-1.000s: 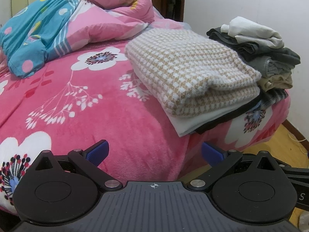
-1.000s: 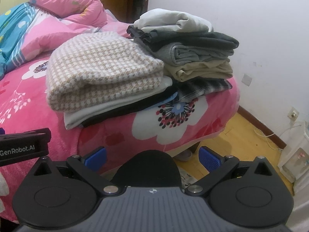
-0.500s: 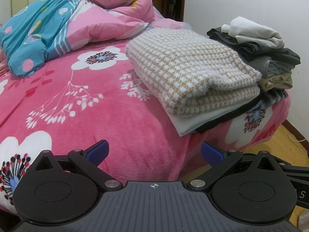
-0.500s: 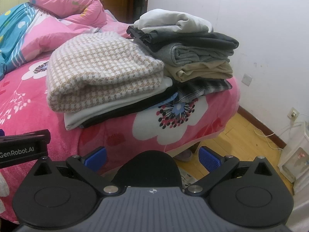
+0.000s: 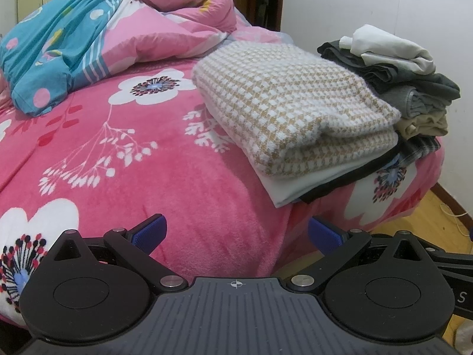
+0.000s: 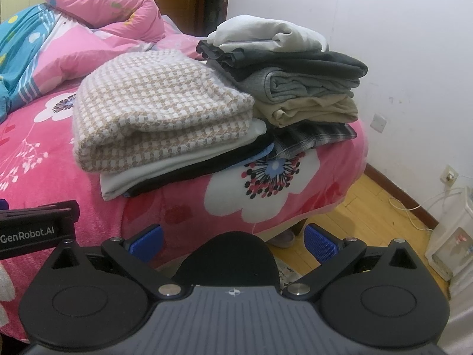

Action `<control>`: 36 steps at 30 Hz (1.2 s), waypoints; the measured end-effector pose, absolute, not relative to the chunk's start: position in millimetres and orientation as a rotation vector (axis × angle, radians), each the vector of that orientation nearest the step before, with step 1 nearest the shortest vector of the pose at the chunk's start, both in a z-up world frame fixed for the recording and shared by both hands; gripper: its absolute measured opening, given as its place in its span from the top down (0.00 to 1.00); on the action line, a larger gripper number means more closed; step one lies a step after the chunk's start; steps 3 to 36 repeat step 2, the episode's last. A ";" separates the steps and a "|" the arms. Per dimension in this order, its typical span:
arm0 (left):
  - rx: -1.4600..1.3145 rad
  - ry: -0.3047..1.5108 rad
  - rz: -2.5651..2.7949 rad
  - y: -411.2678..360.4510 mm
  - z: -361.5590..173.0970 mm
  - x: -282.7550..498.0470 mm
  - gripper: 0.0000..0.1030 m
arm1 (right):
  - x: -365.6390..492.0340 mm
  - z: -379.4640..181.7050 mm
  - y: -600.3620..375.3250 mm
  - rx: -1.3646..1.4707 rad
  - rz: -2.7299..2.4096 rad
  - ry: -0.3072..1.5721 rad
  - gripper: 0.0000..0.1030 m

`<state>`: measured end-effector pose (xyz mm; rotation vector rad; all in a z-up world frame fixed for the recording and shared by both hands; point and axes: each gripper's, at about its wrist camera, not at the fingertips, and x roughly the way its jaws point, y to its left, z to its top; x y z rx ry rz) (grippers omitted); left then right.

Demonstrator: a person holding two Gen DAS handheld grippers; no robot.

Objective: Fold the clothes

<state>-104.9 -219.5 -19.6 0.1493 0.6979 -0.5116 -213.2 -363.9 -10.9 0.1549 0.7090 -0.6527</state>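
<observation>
1. Folded checked sweater [image 5: 295, 106] [image 6: 159, 118], beige and white, topmost of a low pile at the near corner of the bed; beneath it lie a pale garment [image 6: 177, 168] and a black garment [image 6: 207, 165], their edges showing.
2. Taller stack of folded clothes [image 6: 295, 80] [image 5: 414, 88], touching the sweater's far side: white on top, then dark grey, grey, tan, and a plaid piece at the base.
3. Pink floral blanket [image 5: 147, 162] [image 6: 266, 195] covering the bed and bearing both piles.
4. Rumpled pink and blue duvet [image 5: 88, 38], well apart from the piles, toward the head of the bed.
5. Left gripper [image 5: 236, 232]: jaws spread wide, holding nothing, low before the bed edge.
6. Right gripper [image 6: 233, 238]: jaws likewise apart and empty, near the bed corner above the wooden floor [image 6: 369, 222].
</observation>
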 end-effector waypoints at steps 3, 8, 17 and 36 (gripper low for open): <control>0.149 0.697 -0.511 -219.4 -19.6 -104.9 0.01 | -213.2 -10.6 -363.3 0.154 -0.653 0.708 0.00; 0.149 0.697 -0.511 -219.4 -19.6 -104.9 0.01 | -213.2 -10.6 -363.3 0.154 -0.653 0.708 0.00; 0.149 0.697 -0.511 -219.4 -19.6 -104.9 0.01 | -213.2 -10.6 -363.3 0.154 -0.653 0.708 0.00; 0.149 0.697 -0.511 -219.4 -19.6 -104.9 0.01 | -213.2 -10.6 -363.3 0.154 -0.653 0.708 0.00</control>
